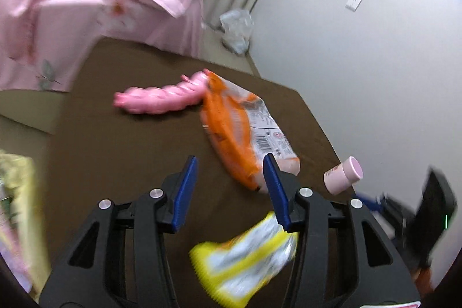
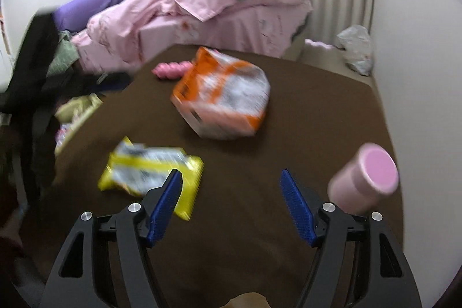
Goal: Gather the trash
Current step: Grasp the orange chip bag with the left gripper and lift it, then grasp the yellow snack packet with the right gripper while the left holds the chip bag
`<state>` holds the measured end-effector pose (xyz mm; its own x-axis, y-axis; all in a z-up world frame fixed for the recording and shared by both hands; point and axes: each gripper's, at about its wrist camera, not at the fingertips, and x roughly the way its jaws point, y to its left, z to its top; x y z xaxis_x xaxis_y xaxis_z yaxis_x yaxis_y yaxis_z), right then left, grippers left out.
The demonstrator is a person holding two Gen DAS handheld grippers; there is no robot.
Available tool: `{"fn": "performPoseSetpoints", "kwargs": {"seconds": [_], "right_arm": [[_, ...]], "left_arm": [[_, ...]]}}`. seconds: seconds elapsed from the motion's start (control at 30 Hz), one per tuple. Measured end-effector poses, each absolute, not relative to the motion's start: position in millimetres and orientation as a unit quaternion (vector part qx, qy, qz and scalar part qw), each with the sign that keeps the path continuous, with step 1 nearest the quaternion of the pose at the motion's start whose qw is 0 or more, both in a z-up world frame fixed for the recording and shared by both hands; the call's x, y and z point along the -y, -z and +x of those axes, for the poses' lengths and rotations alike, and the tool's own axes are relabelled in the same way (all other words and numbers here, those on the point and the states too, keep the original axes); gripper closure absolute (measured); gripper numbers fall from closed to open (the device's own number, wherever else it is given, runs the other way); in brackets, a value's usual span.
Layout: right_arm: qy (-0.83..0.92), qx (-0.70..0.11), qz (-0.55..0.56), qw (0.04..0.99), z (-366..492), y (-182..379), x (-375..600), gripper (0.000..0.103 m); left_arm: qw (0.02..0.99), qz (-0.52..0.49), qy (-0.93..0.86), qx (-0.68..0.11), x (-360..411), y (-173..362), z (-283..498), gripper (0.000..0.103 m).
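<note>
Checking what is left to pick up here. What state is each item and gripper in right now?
Left gripper: open, empty.
Right gripper: open, empty.
Yellow wrapper: flat on the brown table, not held.
Orange bag: lying puffed up on the table, untouched.
Pink cylinder: on its side near the table edge.
Pink twisted item: lying beside the orange bag.
</note>
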<state>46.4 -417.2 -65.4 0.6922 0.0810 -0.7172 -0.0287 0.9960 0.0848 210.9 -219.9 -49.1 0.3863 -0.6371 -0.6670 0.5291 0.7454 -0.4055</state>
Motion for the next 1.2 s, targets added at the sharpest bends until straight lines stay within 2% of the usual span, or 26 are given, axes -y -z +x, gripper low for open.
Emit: {"fn": "performPoseSetpoints", "kwargs": {"seconds": [0.17,0.27,0.37,0.57,0.7,0.9,1.2], "right_arm": [[-0.015,-0.398,0.051,0.916,26.9,79.3,433.9,0.036],[-0.014,-0.396,0.06,0.916,21.6,83.9,439.6,0.036],[-0.022,-0.386,0.073,0.919,20.8,83.8,440.7,0.036],[-0.08,-0.383,0.077,0.917,29.0,86.2,427.1,0.036],[-0.134,-0.38,0.049,0.914,40.0,83.8,399.6,0.036],[-0.205,-0.377,0.002,0.903,69.4,77.3,374.2,0.036],[-0.207,-0.423,0.041,0.881,98.0,92.6,372.1,0.036]], "left_arm": [[0.81,-0.06,0.324,-0.486,269.6,74.1,232.1,0.058],[0.802,-0.046,0.317,-0.505,281.3,83.6,235.6,0.091],[0.808,-0.052,0.323,-0.491,272.6,74.2,230.5,0.096],[0.847,-0.07,0.302,-0.432,203.3,23.7,208.9,0.096],[0.863,-0.079,0.276,-0.416,155.0,8.2,195.5,0.096],[0.872,-0.096,0.224,-0.425,93.3,17.4,176.9,0.096],[0.865,-0.117,0.198,-0.446,57.3,45.7,159.2,0.096]]}}
